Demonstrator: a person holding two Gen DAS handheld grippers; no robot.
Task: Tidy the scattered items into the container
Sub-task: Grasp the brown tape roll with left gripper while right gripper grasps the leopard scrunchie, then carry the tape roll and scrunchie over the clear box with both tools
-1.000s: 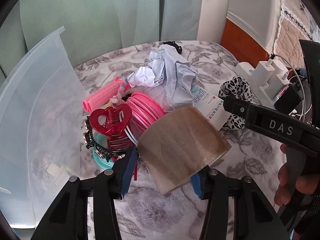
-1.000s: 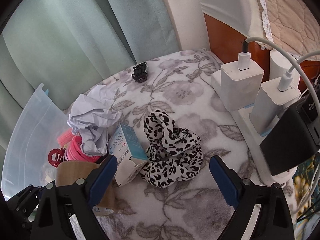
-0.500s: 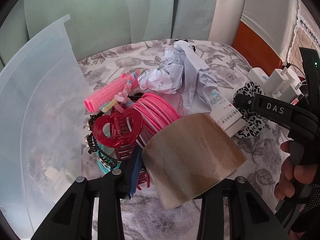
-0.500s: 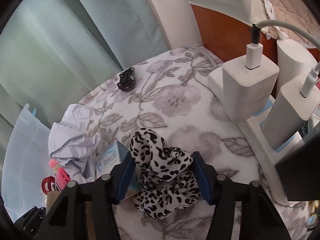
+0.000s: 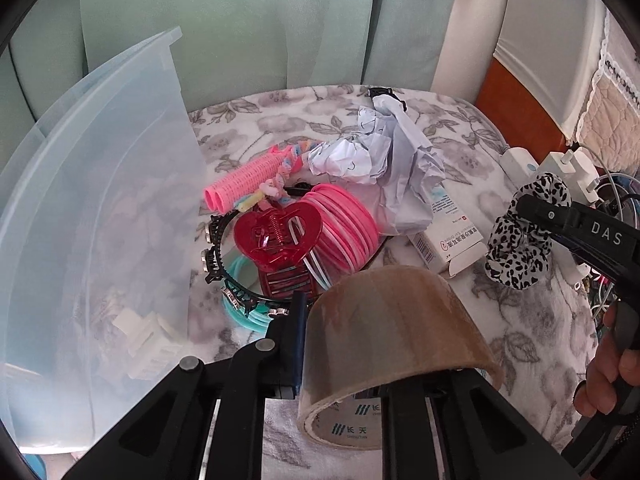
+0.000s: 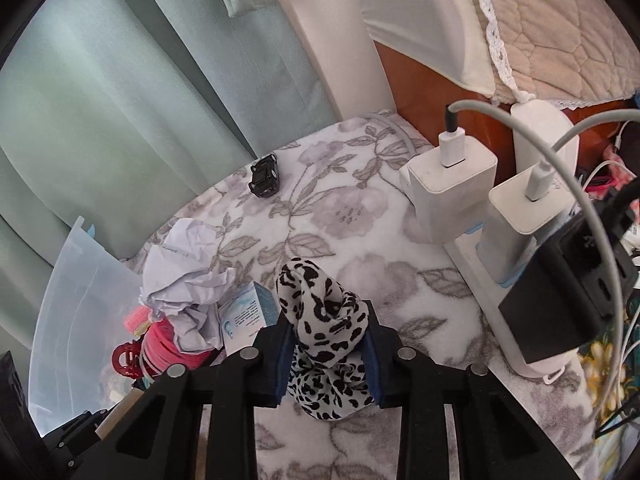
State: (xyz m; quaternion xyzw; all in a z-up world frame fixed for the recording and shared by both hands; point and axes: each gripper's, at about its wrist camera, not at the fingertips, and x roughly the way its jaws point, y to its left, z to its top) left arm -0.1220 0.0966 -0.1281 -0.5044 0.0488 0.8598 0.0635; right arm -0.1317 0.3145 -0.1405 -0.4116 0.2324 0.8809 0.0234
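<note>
While the left gripper (image 5: 340, 344) clamps the stiff brown tape roll (image 5: 388, 332) near the translucent container (image 5: 100, 208), the right gripper (image 6: 328, 356) pinches the soft, light leopard-print scrunchie (image 6: 324, 320) mid-bunch.

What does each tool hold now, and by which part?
The left tool grips the brown tape roll across its sides. The right tool pinches the leopard-print scrunchie around its bunched middle.

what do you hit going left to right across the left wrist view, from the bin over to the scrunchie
clear plastic bin → pink hair roller → red heart claw clip → pink hoop stack → small medicine box → leopard scrunchie
</note>
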